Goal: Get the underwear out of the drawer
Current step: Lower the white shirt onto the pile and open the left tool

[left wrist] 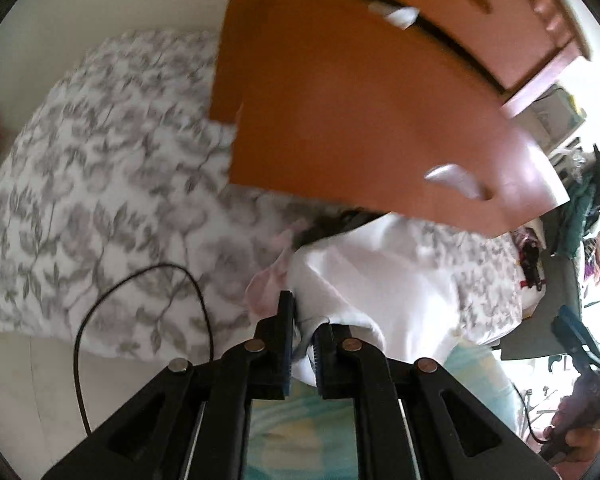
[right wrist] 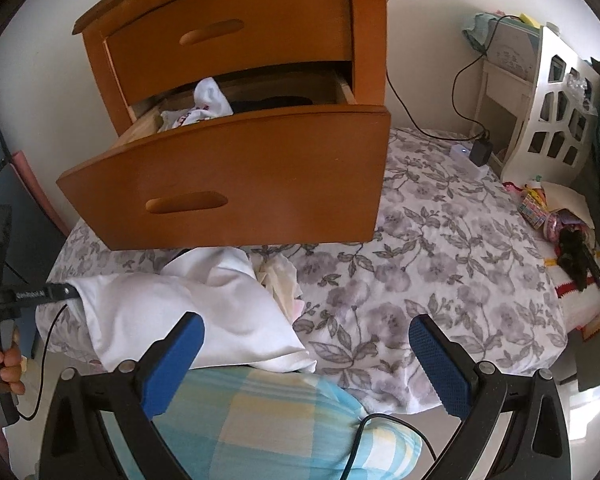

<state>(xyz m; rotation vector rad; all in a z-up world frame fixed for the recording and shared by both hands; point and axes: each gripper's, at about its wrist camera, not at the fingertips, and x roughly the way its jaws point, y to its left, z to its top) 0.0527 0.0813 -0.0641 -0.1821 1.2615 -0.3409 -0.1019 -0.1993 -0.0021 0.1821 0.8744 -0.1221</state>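
- Black fingers of the left gripper (left wrist: 302,344) sat pinched onto the hem of a white cotton garment (left wrist: 364,276), the underwear held at its lower edge; the left wrist view was motion-blurred.
- Blue-padded fingers (right wrist: 440,364) of the right gripper (right wrist: 306,364) stood spread wide with nothing between them, hovering over a lap in pale blue and yellow checked fabric (right wrist: 260,412).
- Only the right wrist view showed the left gripper from outside: its black arm reached in from the left edge and met the white garment, with a hand (right wrist: 10,364) wrapped around the handle below.
- Only the left wrist view showed the pinch itself, plus a pinkish crumpled cloth (left wrist: 266,284) just beside the white one.
- White garment lay draped across the near edge of a bed covered in a white sheet with grey floral print (right wrist: 440,248), below the drawer.
- Orange-brown wooden nightstand (right wrist: 236,32) stood on that bed; its lower curved-front drawer (right wrist: 236,184) was pulled out, holding more white clothing (right wrist: 208,104) and something dark behind it.
- Farther right, a white cut-out shelf unit (right wrist: 552,112) stood against the pale wall, a black charger (right wrist: 481,149) and its cable sat near it, and small colourful toys (right wrist: 540,208) lay on the bed's far corner.
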